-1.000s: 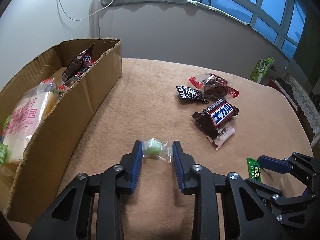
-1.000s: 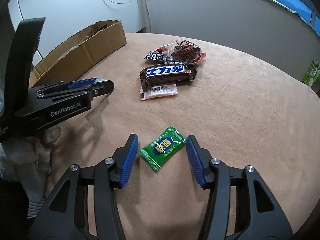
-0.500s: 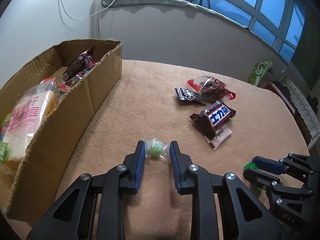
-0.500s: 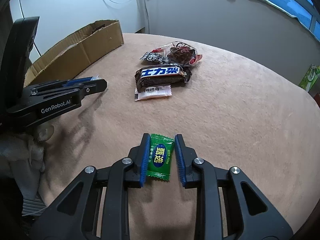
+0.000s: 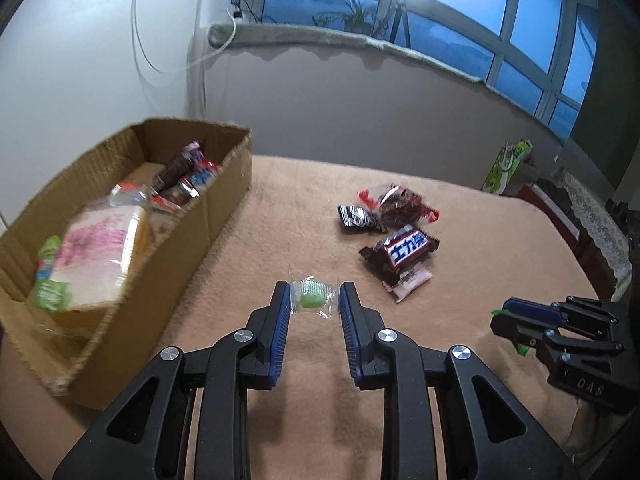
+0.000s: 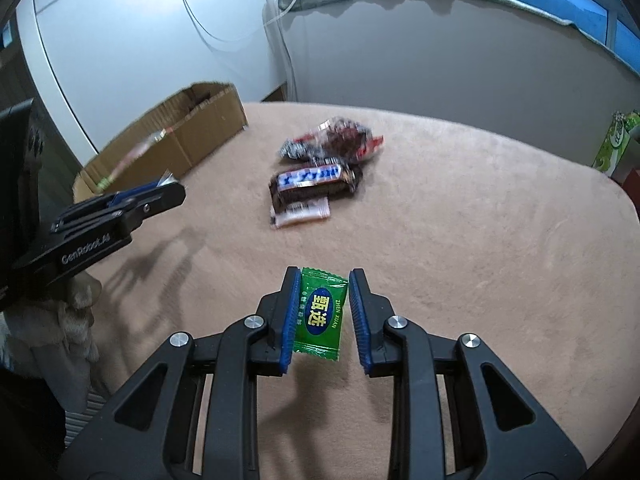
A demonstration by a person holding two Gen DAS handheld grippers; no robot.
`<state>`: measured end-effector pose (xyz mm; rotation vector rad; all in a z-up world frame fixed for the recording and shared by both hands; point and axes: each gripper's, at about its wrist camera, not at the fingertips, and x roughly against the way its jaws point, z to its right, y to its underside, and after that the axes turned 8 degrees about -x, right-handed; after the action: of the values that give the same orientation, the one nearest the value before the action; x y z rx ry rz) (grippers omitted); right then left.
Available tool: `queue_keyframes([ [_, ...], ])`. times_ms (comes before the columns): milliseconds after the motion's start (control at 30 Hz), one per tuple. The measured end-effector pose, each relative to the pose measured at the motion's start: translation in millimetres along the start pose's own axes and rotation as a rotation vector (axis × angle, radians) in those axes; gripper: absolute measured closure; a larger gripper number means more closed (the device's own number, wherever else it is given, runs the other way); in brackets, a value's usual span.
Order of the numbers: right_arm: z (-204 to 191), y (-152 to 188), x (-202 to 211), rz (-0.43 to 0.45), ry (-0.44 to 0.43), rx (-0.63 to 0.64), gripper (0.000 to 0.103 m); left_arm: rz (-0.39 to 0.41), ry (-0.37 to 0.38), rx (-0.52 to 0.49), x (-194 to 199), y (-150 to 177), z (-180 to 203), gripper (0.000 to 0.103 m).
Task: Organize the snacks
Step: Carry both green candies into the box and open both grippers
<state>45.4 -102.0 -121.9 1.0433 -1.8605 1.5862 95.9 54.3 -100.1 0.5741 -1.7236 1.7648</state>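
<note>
My left gripper is shut on a small green candy in a clear wrapper and holds it above the tan tablecloth. My right gripper is shut on a green candy packet and holds it off the cloth. The cardboard box stands to the left, with a bread bag and several snacks inside. A dark chocolate bar, a white sachet, a red packet and a small black packet lie on the cloth ahead.
The right gripper also shows at the right of the left wrist view, and the left gripper at the left of the right wrist view. A green carton stands beyond the table's far right edge. A wall and window ledge run behind.
Both grippers closed on their candies and lifted them off the cloth. The views rose and tilted up, and the box contents now show more fully.
</note>
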Motion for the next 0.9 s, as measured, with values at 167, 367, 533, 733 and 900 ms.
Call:
queue_keyframes([
  [167, -12, -14, 16, 0.035, -0.031, 0.020, 0.078, 0.041, -0.026, 0.006, 21, -4, -9, 0.080],
  [367, -33, -29, 20, 0.066, -0.048, 0.047, 0.078, 0.073, -0.043, 0.020, 38, -5, -22, 0.080],
  [533, -50, -41, 15, 0.066, -0.081, 0.064, 0.078, 0.091, -0.053, 0.034, 50, -4, -35, 0.080],
  [733, -81, -65, 6, 0.075, -0.129, 0.122, 0.078, 0.109, -0.097, 0.062, 66, -2, -62, 0.080],
  [900, -106, -88, -8, 0.070, -0.173, 0.161, 0.078, 0.106, -0.129, 0.091, 70, 3, -84, 0.080],
])
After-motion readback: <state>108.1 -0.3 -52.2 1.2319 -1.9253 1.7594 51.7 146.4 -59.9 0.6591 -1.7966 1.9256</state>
